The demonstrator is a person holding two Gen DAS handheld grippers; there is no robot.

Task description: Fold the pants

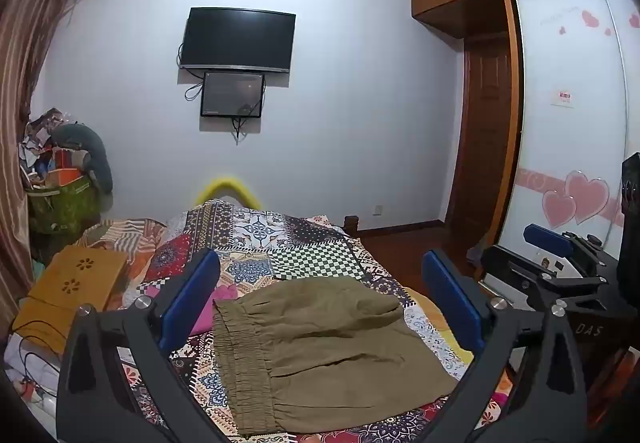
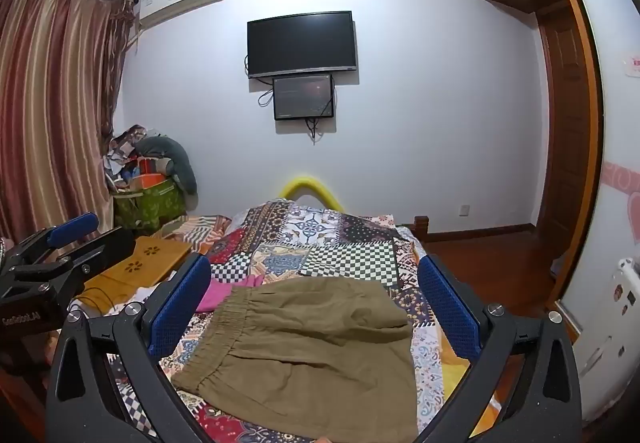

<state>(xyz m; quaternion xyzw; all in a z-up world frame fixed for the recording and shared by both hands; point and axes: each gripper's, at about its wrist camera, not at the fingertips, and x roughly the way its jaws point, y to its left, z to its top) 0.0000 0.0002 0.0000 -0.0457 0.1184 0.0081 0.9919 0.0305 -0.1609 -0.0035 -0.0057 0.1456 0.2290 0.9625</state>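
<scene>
Both wrist views look along my grippers over a bed covered by a patchwork quilt of checkered and floral panels (image 1: 316, 263), toward a pale wall.

Olive-khaki folded pants with an elastic gathered waistband (image 1: 320, 355) lie flat on the quilt, framed between the fingers in each view. In the left wrist view the waistband runs down the garment's 9 o'clock edge; in the right wrist view the pants (image 2: 312, 355) fill the lower centre, waistband toward 10 o'clock. A pink cloth (image 2: 218, 293) shows at the waistband's far corner, partly under the pants.

My left gripper (image 1: 324, 307) has its black arms and blue-padded fingers (image 1: 188, 299) spread wide, hovering above the pants with nothing between the pads. My right gripper (image 2: 316, 307) is likewise spread to its full width, blue pads (image 2: 180, 303) clear of the fabric, pinching nothing. Each gripper also appears in the other's view: the right one at 3 o'clock in the left view, the left one at 9 o'clock in the right view.

A yellow-orange wooden lap tray with flower cut-outs (image 1: 76, 279) rests on the bed at 9 o'clock from the pants. On the wall at 12 o'clock hangs a black flat television (image 1: 238, 39) with a smaller dark screen (image 1: 233, 94) just beneath. Striped brown curtains (image 2: 52, 103) hang at 9 o'clock; a wooden wardrobe with a heart-patterned sliding door (image 1: 572, 115) stands at 3 o'clock.
</scene>
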